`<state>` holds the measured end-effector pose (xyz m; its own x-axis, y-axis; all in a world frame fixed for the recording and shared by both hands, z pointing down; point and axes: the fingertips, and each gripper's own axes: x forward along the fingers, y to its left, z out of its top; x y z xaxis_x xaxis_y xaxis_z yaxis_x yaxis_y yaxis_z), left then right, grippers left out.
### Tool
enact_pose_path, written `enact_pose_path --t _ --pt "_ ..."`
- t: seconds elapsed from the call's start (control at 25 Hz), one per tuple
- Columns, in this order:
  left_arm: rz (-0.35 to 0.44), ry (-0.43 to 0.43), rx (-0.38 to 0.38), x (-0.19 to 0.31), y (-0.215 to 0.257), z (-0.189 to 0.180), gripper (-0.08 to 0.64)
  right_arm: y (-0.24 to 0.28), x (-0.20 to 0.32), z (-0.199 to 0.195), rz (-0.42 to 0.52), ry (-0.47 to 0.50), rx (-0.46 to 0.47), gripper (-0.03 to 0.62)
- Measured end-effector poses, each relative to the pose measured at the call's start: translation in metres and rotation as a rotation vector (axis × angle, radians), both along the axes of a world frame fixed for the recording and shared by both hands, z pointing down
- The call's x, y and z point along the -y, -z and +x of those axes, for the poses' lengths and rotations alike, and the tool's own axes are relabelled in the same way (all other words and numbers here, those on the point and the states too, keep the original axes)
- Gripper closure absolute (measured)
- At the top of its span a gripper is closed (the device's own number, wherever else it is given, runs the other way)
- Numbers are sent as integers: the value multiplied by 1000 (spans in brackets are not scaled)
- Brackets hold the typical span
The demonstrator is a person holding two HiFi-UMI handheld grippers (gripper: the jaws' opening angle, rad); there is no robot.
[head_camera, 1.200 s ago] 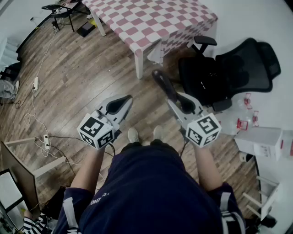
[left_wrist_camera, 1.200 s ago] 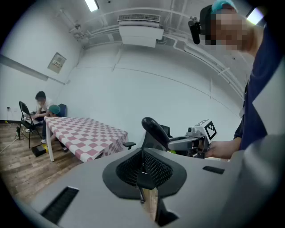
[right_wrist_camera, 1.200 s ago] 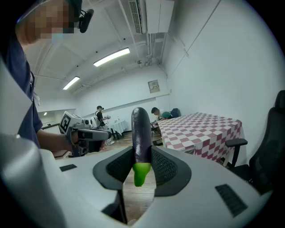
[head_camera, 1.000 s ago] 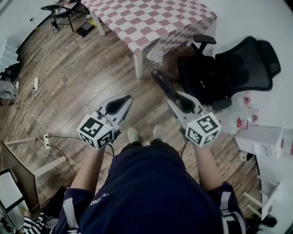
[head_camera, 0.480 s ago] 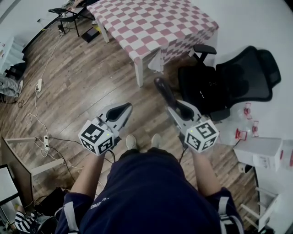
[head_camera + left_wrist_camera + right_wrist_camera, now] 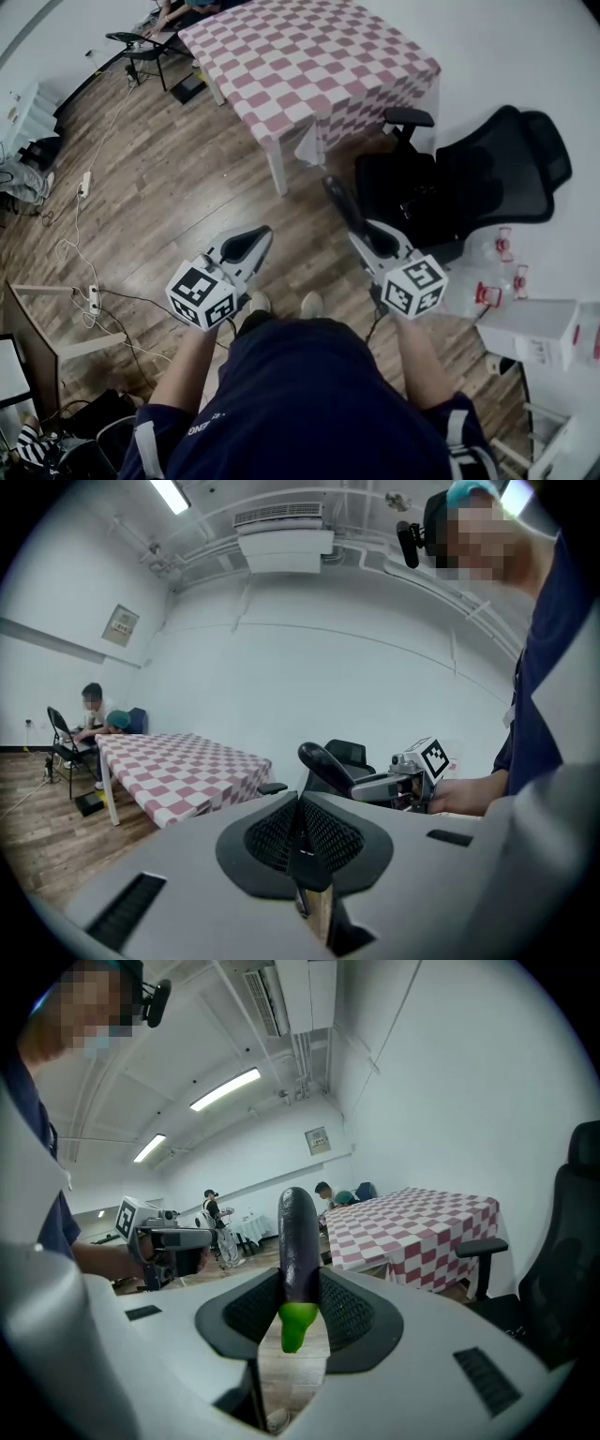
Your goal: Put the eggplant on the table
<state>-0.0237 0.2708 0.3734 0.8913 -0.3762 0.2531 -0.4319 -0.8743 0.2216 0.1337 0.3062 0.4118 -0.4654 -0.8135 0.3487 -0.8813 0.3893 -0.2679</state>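
Eggplant (image 6: 338, 199) is clamped in your right gripper (image 6: 366, 234), pinched near its green stem end so most of the dark body juts out past the jaws. It hangs in the air at centre frame, well short of the checkered table (image 6: 309, 56) at the top. Your left gripper (image 6: 251, 239) has its jaws together on nothing. That long overhang could lever loose, brush the office chair (image 6: 450, 178) at right, or clip the table edge if you come in low
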Motion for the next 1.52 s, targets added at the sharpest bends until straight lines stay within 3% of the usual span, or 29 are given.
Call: enact_pose_path --t 0.44,0.76,1.16,1.52 --pt "-15 8 24 0 -8 27 525 -6 4 35 -3 -1 32 453" --pt "-42 8 17 44 -25 33 525 -24 46 40 -35 -5 33 453" --pt "-86 -47 -7 178 -46 40 525 -44 163 39 -110 -46 -2 453" --pt "-152 -44 -8 310 -52 -7 523 -45 292 -14 -184 -27 -12 453"
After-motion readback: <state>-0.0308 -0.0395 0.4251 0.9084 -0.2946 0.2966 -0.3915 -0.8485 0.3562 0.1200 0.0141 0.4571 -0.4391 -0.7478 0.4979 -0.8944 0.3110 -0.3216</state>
